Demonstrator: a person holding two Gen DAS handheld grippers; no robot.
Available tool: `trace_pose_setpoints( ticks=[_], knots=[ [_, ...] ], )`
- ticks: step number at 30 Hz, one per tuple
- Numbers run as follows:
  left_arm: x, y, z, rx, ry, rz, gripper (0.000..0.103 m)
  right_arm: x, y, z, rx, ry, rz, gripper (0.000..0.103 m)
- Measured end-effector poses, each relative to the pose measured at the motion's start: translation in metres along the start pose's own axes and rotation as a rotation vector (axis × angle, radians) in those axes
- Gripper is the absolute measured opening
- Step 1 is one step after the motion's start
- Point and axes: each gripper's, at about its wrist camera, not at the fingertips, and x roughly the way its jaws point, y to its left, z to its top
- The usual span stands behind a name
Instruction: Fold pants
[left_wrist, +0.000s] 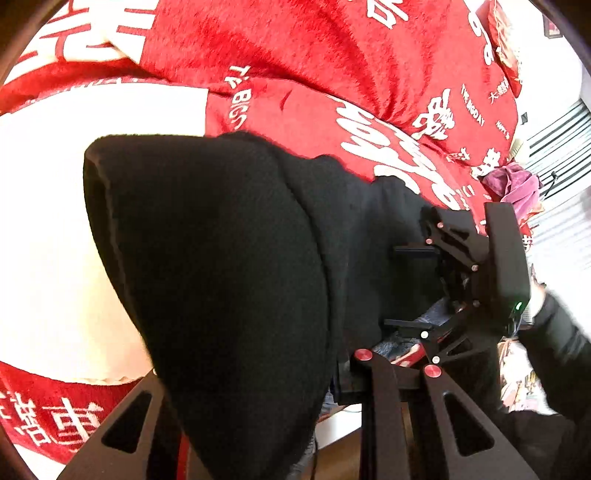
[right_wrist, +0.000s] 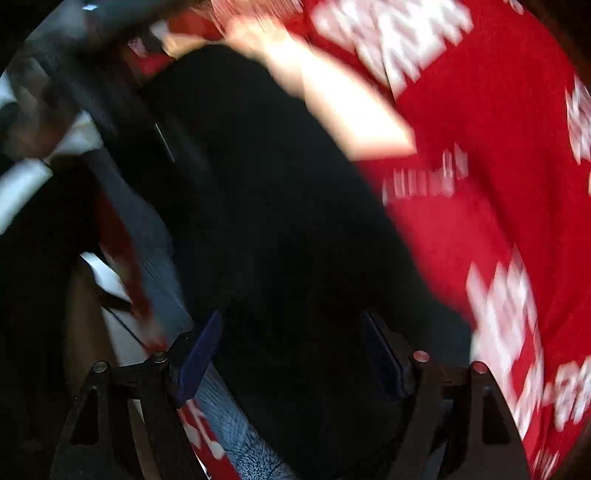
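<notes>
The black fleece pants (left_wrist: 221, 258) lie bunched on a red blanket with white lettering (left_wrist: 295, 55). In the left wrist view the cloth drapes over my left gripper and hides its fingertips, so its jaws cannot be read. My right gripper (left_wrist: 410, 288) shows there at the right, its jaws apart at the pants' edge. The right wrist view is blurred by motion: the pants (right_wrist: 277, 221) fill the middle, and my right gripper (right_wrist: 291, 354) is open with black cloth between its blue-padded fingers (right_wrist: 199, 354).
A white patch of the blanket (left_wrist: 55, 240) lies left of the pants. A purple cloth (left_wrist: 513, 184) sits at the blanket's right edge, beside a striped surface (left_wrist: 561, 147). The person's dark sleeve (left_wrist: 557, 343) is at the right.
</notes>
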Motion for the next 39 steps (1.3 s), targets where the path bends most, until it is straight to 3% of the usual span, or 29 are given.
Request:
trace_pose_setpoints(
  ticks=[1, 3, 6, 8, 9, 10, 13, 14, 16, 21, 28, 33, 39],
  knots=[
    [-0.003, -0.004, 0.003, -0.004, 0.001, 0.006, 0.026, -0.011, -0.011, -0.005, 0.087, -0.09, 0.047, 0.082],
    [-0.011, -0.011, 0.006, -0.016, 0.001, 0.013, 0.026, -0.023, -0.028, -0.013, 0.219, -0.095, 0.072, 0.083],
    [-0.021, -0.028, 0.008, -0.01, -0.01, 0.026, 0.026, -0.045, -0.045, -0.037, 0.356, -0.193, 0.077, 0.083],
    [-0.024, -0.044, 0.013, -0.009, -0.006, 0.044, 0.026, -0.034, -0.051, -0.057, 0.45, -0.162, 0.068, 0.084],
    [-0.027, -0.053, 0.015, -0.002, -0.008, 0.047, 0.026, -0.025, -0.05, -0.064, 0.467, -0.131, 0.043, 0.083],
    [-0.03, -0.063, 0.018, 0.004, -0.011, 0.051, 0.026, -0.031, -0.042, -0.067, 0.442, -0.175, 0.01, 0.083],
    [-0.039, -0.095, 0.027, 0.028, -0.017, 0.053, 0.026, -0.051, -0.032, -0.074, 0.464, -0.213, 0.052, 0.084],
    [-0.041, -0.108, 0.03, 0.041, -0.017, 0.057, 0.026, -0.067, -0.03, -0.083, 0.476, -0.271, 0.056, 0.084],
    [-0.042, -0.131, 0.035, 0.066, -0.013, 0.07, 0.026, -0.092, -0.027, -0.1, 0.49, -0.336, 0.015, 0.084],
    [-0.029, -0.2, 0.048, 0.14, 0.019, 0.076, 0.026, -0.115, -0.022, -0.143, 0.529, -0.344, -0.094, 0.084],
    [0.018, -0.287, 0.075, 0.185, 0.113, 0.096, 0.026, -0.125, -0.053, -0.21, 0.728, -0.391, -0.083, 0.084],
    [0.06, -0.337, 0.092, 0.186, 0.176, 0.121, 0.026, -0.124, -0.069, -0.238, 0.808, -0.411, -0.087, 0.084],
    [0.147, -0.376, 0.088, 0.25, 0.284, 0.208, 0.026, -0.125, -0.078, -0.269, 0.877, -0.416, -0.102, 0.084]
  ],
)
